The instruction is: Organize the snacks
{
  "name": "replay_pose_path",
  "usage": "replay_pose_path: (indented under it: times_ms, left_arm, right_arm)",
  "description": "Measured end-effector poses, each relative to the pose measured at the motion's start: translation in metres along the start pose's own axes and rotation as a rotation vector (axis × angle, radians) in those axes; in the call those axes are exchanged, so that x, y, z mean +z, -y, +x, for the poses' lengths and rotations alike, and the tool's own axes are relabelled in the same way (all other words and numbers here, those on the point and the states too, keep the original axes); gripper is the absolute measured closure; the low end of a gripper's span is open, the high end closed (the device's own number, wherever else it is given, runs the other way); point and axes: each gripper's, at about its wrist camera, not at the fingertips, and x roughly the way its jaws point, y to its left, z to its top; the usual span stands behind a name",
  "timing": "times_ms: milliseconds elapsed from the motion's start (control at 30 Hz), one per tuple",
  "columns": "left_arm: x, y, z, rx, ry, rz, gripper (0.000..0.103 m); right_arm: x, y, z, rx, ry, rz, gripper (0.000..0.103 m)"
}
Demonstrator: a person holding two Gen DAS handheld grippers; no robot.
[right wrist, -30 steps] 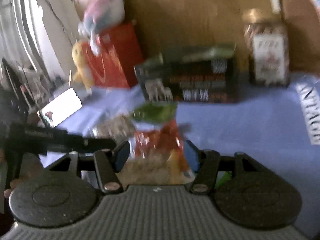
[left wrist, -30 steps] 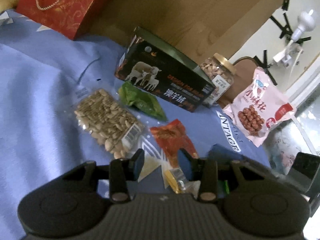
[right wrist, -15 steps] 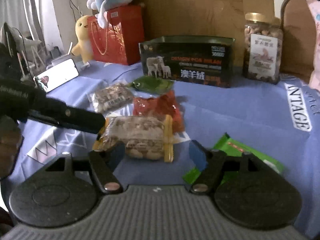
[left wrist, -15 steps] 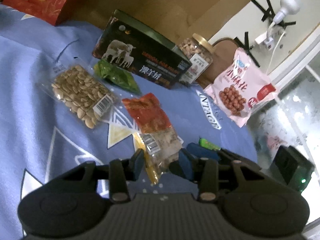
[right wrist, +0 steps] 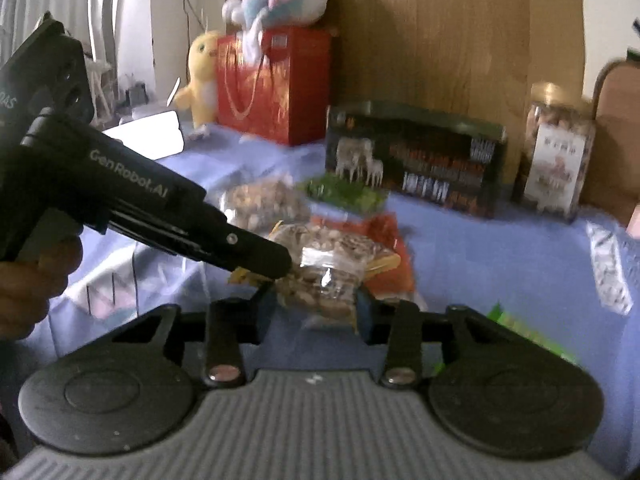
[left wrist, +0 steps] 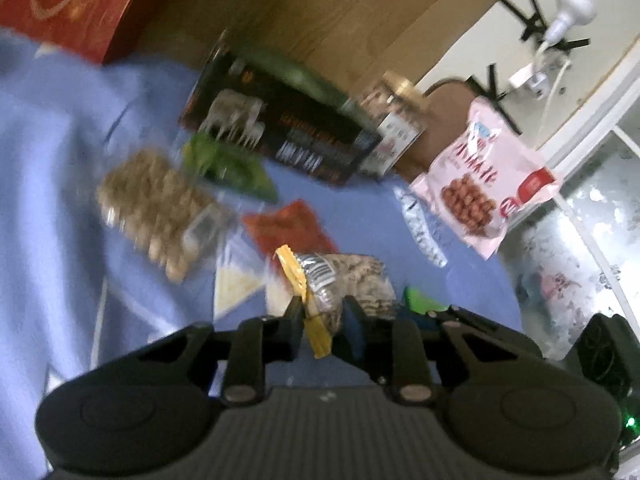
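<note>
The clear nut packet [left wrist: 340, 280] with a yellow sealed edge sits near the front of the blue cloth [left wrist: 60, 160], gripped from both ends. The left tongs [left wrist: 322, 320] have just been closing and now pinch its yellow edge; the right tongs [right wrist: 316, 304] have also just been closing and clamp the packet's near end. From left to right in the left wrist view lie a red gift bag [left wrist: 72, 4], a clear packet of pale seeds [left wrist: 160, 208], a green pouch [left wrist: 232, 168], a dark box with sheep on it [left wrist: 280, 132], a red packet [left wrist: 292, 228], a jar of nuts [left wrist: 394, 120] and a pink peanut bag [left wrist: 484, 184]. The view is blurred. In the right wrist view a hand [right wrist: 28, 280] holds the left tool.
</note>
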Motion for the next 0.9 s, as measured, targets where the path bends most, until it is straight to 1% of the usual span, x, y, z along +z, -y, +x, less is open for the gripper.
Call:
replay_pose_path:
  times_ms: [133, 233, 300, 400, 433, 467, 500, 533, 567, 600, 633, 667, 733, 767, 833, 900]
  left_arm:
    - [0.037, 0.010, -0.002, -0.008, 0.054, 0.040, 0.082]
    - [0.076, 0.017, 0.001, -0.007, 0.120, 0.082, 0.082]
    - [0.104, 0.019, 0.011, 0.009, 0.148, 0.097, 0.082]
    - [0.139, 0.013, 0.034, 0.054, 0.186, 0.106, 0.081]
    - [0.148, 0.010, 0.044, 0.075, 0.194, 0.104, 0.080]
    - [0.157, 0.006, 0.054, 0.099, 0.199, 0.104, 0.077]
    - [0.163, 0.001, 0.064, 0.137, 0.210, 0.098, 0.077]
    - [0.167, -0.004, 0.070, 0.184, 0.223, 0.084, 0.077]
    - [0.169, -0.010, 0.075, 0.233, 0.230, 0.071, 0.078]
    - [0.168, -0.014, 0.075, 0.248, 0.238, 0.055, 0.079]
    - [0.164, -0.018, 0.070, 0.233, 0.250, 0.036, 0.079]
    - [0.158, -0.020, 0.064, 0.213, 0.259, 0.028, 0.079]
    - [0.143, -0.018, 0.048, 0.192, 0.274, 0.030, 0.079]
    - [0.134, -0.015, 0.039, 0.173, 0.275, 0.037, 0.079]
    - [0.116, -0.010, 0.026, 0.120, 0.246, 0.061, 0.079]
    - [0.092, 0.000, 0.018, 0.071, 0.197, 0.083, 0.079]
  right_arm:
    - [0.027, 0.008, 0.006, -0.027, 0.066, -0.015, 0.059]
    - [0.060, 0.025, 0.021, -0.042, 0.118, -0.021, 0.059]
    - [0.083, 0.038, 0.037, -0.059, 0.149, -0.025, 0.059]
    - [0.112, 0.063, 0.068, -0.066, 0.151, 0.022, 0.059]
    - [0.119, 0.071, 0.080, -0.068, 0.145, 0.038, 0.056]
    - [0.125, 0.077, 0.094, -0.070, 0.133, 0.048, 0.055]
    - [0.131, 0.083, 0.109, -0.076, 0.111, 0.055, 0.047]
    - [0.133, 0.088, 0.120, -0.085, 0.091, 0.062, 0.045]
    - [0.135, 0.093, 0.128, -0.096, 0.078, 0.075, 0.045]
    - [0.135, 0.098, 0.131, -0.104, 0.067, 0.088, 0.045]
    - [0.134, 0.101, 0.127, -0.108, 0.071, 0.106, 0.045]
    - [0.131, 0.106, 0.118, -0.103, 0.094, 0.128, 0.045]
    - [0.119, 0.115, 0.088, -0.089, 0.133, 0.180, 0.045]
    - [0.111, 0.119, 0.072, -0.080, 0.135, 0.210, 0.045]
    - [0.091, 0.128, 0.039, -0.060, 0.128, 0.268, 0.045]
    - [0.062, 0.131, 0.004, -0.031, 0.115, 0.304, 0.045]
